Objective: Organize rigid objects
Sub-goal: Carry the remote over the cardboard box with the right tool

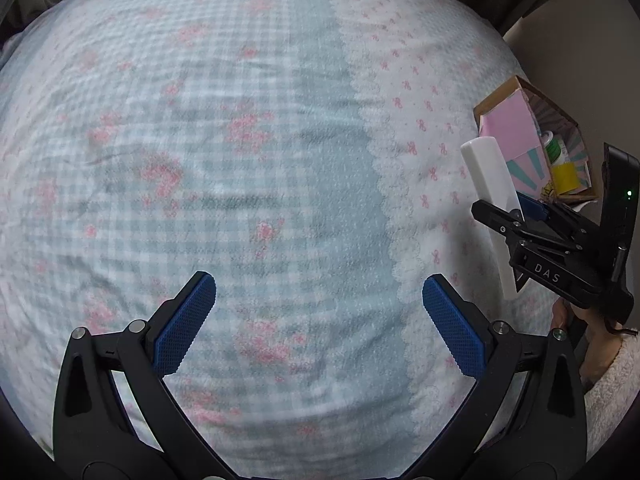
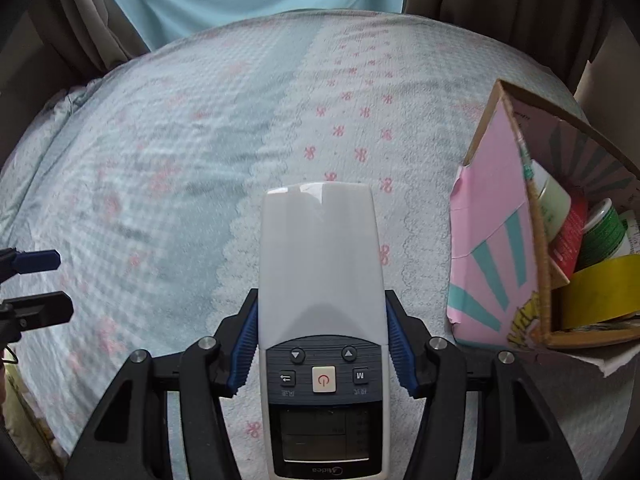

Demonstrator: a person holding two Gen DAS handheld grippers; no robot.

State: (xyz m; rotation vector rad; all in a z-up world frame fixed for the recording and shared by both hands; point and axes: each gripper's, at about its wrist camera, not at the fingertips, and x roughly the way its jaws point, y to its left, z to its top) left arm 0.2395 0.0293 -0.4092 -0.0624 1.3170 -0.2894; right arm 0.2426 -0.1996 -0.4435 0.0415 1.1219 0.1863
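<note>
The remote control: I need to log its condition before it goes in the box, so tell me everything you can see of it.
The remote control is a long white plastic handset, glossy and plain on its far half. Nearer the camera sits a dark panel with two arrow keys, a red power button and an M key, then a blank grey display and a Midea logo. The right gripper clamps its sides with blue pads, holding it above the patterned bedspread, left of the cardboard box.
</note>
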